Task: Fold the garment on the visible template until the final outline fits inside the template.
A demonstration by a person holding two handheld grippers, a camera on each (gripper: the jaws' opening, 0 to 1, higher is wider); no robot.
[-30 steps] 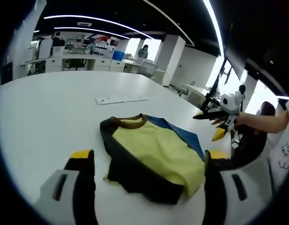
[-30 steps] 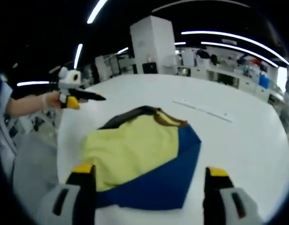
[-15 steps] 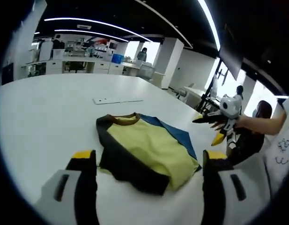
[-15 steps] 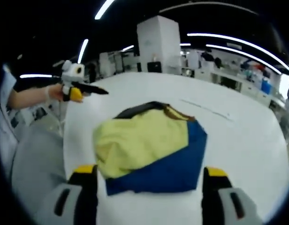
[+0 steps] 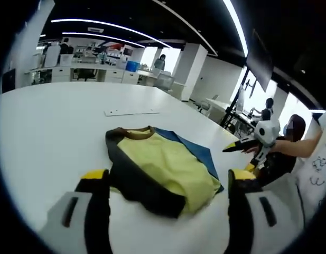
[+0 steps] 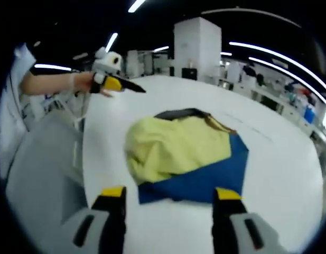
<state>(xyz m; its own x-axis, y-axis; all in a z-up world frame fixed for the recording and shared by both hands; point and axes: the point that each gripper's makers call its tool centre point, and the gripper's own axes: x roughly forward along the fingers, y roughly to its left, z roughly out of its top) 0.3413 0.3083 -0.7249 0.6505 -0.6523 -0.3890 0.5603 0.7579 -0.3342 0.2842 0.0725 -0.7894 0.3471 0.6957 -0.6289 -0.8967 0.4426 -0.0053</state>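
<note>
Between the 2 spread, empty jaws of the left gripper (image 5: 165, 182), the garment (image 5: 161, 169) is lying folded on the white table (image 5: 52, 121). Likewise the right gripper (image 6: 169, 198) is hovering wide open over its blue edge. Being soft, light cloth, it is probably best pinched at a corner or hem. No template outline is showing clearly under it.

Both grippers look the same: the left gripper (image 5: 165, 180) and the right gripper (image 6: 168, 198) each have chunky black jaws with yellow caps on the tips, mounted on pale grey blocks with a dark slot in each. From the side the right gripper (image 5: 246, 153) has a white rounded body. The person wears a white sleeve (image 6: 21, 55).
</note>
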